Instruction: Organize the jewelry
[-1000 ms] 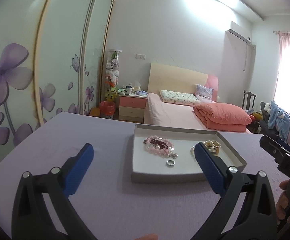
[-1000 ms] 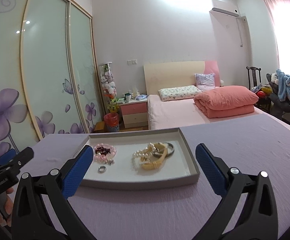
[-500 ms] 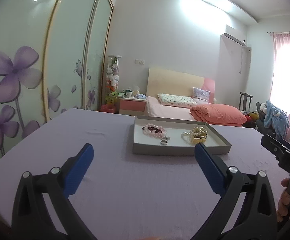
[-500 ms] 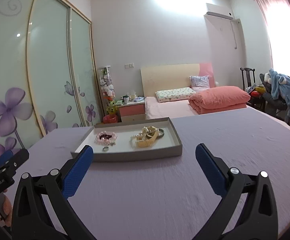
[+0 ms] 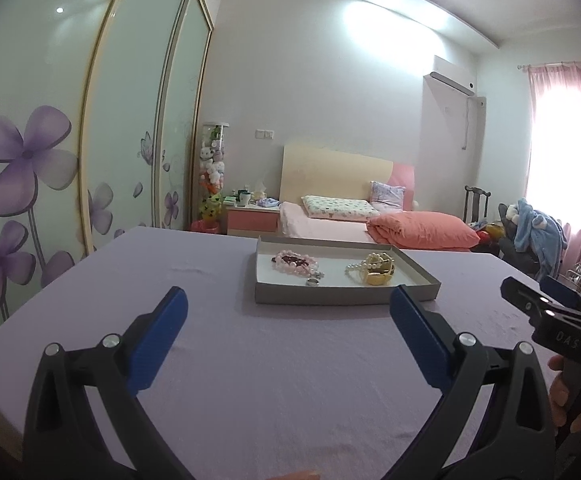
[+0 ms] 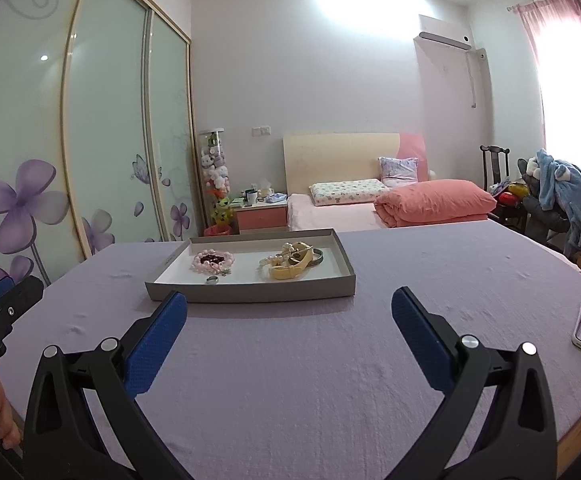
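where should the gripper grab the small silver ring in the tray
Pinch the silver ring across its band, coming straight down from above. It appears to lie flat on the tray floor near the front wall, with the pink bead bracelet close behind, so a side approach looks blocked.

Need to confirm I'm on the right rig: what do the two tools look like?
Both match: the left tool and right tool have black plastic arms with silver rivets and blue textured pads. White lettering marks the right tool's black body in the left view. Bare fingers grip the handle; no cables or sleeves visible.
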